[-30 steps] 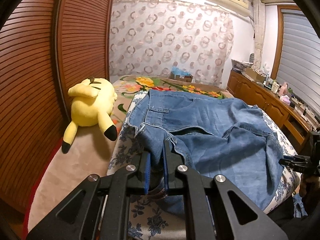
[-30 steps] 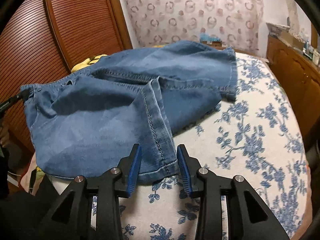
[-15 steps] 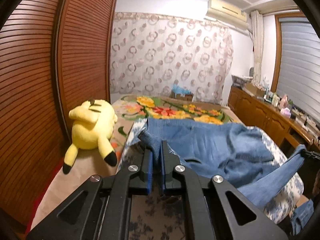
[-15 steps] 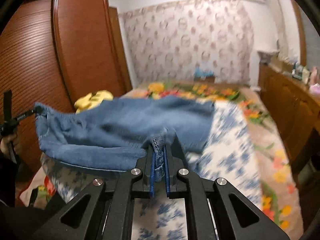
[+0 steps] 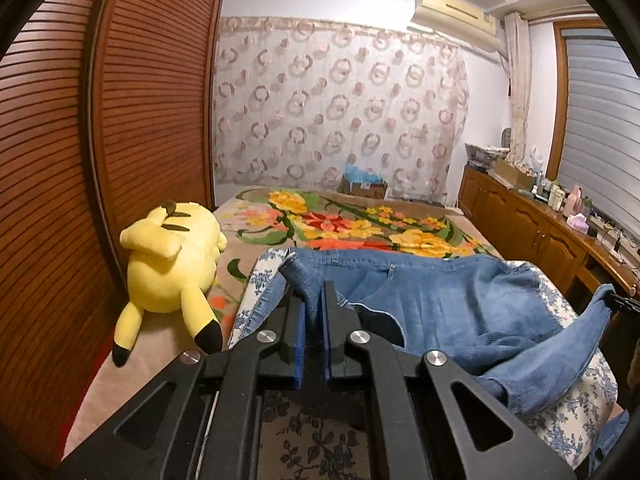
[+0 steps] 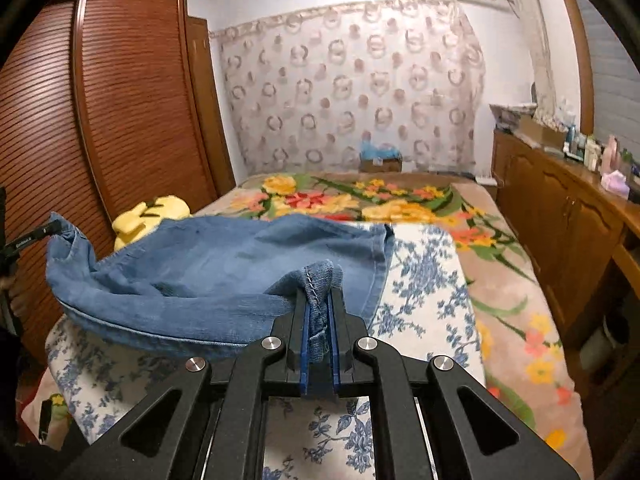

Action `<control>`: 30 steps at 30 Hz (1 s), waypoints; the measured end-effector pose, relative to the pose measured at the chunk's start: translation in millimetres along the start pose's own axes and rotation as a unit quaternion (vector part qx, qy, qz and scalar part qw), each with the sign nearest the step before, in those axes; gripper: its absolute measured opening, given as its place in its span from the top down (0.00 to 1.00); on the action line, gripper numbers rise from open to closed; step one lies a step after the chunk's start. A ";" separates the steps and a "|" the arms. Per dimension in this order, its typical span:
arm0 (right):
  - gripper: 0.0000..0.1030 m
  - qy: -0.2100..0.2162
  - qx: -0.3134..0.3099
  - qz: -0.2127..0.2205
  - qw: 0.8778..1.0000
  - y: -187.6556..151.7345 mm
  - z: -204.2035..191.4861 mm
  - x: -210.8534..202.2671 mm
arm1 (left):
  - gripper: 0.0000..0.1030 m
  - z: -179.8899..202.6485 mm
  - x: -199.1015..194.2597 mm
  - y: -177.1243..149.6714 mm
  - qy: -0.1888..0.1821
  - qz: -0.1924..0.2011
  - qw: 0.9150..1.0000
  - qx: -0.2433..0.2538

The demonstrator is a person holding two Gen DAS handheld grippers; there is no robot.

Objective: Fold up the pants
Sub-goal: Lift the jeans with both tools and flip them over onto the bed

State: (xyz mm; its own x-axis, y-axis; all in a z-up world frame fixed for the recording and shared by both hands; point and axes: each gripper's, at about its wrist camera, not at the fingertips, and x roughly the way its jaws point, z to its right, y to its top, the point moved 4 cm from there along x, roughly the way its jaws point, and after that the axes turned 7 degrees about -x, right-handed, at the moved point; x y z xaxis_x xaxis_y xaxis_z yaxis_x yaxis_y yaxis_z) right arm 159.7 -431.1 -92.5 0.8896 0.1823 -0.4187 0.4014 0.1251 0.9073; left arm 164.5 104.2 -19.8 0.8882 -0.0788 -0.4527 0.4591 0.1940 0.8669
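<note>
The blue denim pants (image 5: pixel 440 300) are spread across the bed, part lifted off it. My left gripper (image 5: pixel 314 294) is shut on a bunched corner of the pants, held above the bed's left side. My right gripper (image 6: pixel 320 300) is shut on a stitched hem of the pants (image 6: pixel 208 272), held above the blue-flowered sheet. The denim sags between the two grippers. The left gripper also shows at the left edge of the right wrist view (image 6: pixel 50 227), pinching the far corner. The right gripper shows at the right edge of the left wrist view (image 5: pixel 618 300).
A yellow plush toy (image 5: pixel 172 256) lies on the bed's left side beside the brown slatted wardrobe (image 5: pixel 100 160). A flowered blanket (image 5: pixel 344 220) covers the far bed. A blue-flowered sheet (image 6: pixel 424 300) lies under the pants. A wooden cabinet (image 6: pixel 560 208) with small items runs along the right.
Both grippers have risen and carried the pants up off the bed. My right gripper, open around the hem a second ago, has shut on it. The denim now hangs between them.
</note>
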 end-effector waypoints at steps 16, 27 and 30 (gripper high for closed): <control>0.93 -0.008 0.007 0.007 1.000 49.9 34.7 73.9 | 0.93 11.7 94.7 44.1 0.029 -0.019 0.999 0.013; 0.93 -0.017 -0.013 -0.001 1.000 76.0 34.8 104.0 | 0.93 22.5 155.0 73.5 0.039 -0.026 0.998 0.030; 0.93 -0.021 -0.012 0.002 1.000 80.0 38.9 111.8 | 0.93 24.1 171.2 86.6 0.040 -0.024 0.998 0.030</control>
State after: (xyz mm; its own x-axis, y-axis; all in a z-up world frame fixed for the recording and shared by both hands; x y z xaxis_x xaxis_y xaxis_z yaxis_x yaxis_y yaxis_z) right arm 299.7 -438.6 -65.2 0.8996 0.1425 -0.4128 0.3930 0.1481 0.9075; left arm 356.8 83.9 -17.2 0.8617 -0.0083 -0.5073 0.5038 0.1323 0.8536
